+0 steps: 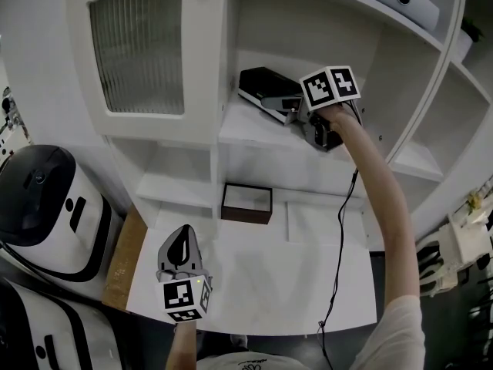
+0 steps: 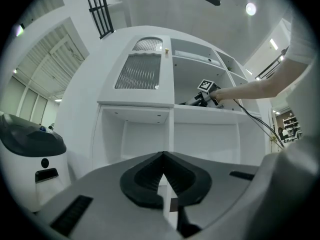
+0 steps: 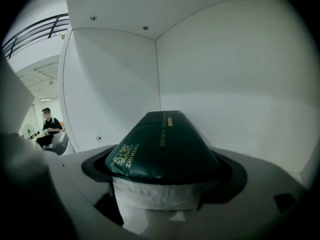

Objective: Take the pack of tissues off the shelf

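The pack of tissues (image 1: 266,87) is dark green with pale lettering and lies on the white shelf (image 1: 246,133) in the upper cubby. My right gripper (image 1: 299,112) reaches into that cubby from the right. In the right gripper view the pack (image 3: 165,144) fills the space between the jaws of the right gripper (image 3: 165,170), with both pads against its sides and its white underside showing. My left gripper (image 1: 179,247) hangs low over the white counter, far from the shelf. Its jaws meet at the tip in the left gripper view (image 2: 162,156) and hold nothing.
A cabinet door with ribbed glass (image 1: 139,48) stands left of the cubby. A small dark open box (image 1: 246,203) sits on the counter below the shelf. A black-and-white appliance (image 1: 46,206) stands at the left, and a black cable (image 1: 339,237) hangs from the right gripper.
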Motion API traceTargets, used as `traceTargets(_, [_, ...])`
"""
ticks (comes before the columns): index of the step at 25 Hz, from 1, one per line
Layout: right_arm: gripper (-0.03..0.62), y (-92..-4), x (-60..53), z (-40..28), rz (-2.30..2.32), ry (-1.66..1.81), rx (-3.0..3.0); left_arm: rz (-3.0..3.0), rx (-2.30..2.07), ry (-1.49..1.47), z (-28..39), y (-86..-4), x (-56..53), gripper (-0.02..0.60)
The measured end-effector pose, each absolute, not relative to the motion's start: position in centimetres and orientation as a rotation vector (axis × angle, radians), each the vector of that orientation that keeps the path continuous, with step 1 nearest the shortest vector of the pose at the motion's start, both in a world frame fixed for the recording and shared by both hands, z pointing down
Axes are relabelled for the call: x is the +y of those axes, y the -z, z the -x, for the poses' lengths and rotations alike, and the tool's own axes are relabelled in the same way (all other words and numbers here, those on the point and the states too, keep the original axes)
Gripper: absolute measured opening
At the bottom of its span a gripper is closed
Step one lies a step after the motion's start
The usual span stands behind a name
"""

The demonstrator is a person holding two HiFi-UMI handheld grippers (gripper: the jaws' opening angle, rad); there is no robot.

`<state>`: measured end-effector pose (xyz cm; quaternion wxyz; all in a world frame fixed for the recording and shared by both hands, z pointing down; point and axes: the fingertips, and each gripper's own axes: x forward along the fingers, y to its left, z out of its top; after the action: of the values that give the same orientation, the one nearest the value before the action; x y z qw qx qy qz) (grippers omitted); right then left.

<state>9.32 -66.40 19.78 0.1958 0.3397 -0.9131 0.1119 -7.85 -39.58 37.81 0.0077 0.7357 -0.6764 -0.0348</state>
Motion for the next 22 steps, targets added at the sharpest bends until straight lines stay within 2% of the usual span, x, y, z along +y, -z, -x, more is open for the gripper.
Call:
traceTargets(13, [0.468, -18.4, -65.3, -10.4, -1.074, -0.272, -2.595, -2.332, -2.113, 0.116, 8.0, -36.6, -38.5, -0.002])
traceTargets(22, [0.468, -14.3, -57.7, -15.1, -1.280, -0.081, -2.658, -2.472, -2.015, 0.172, 5.1, -33.9, -37.6, -0.002])
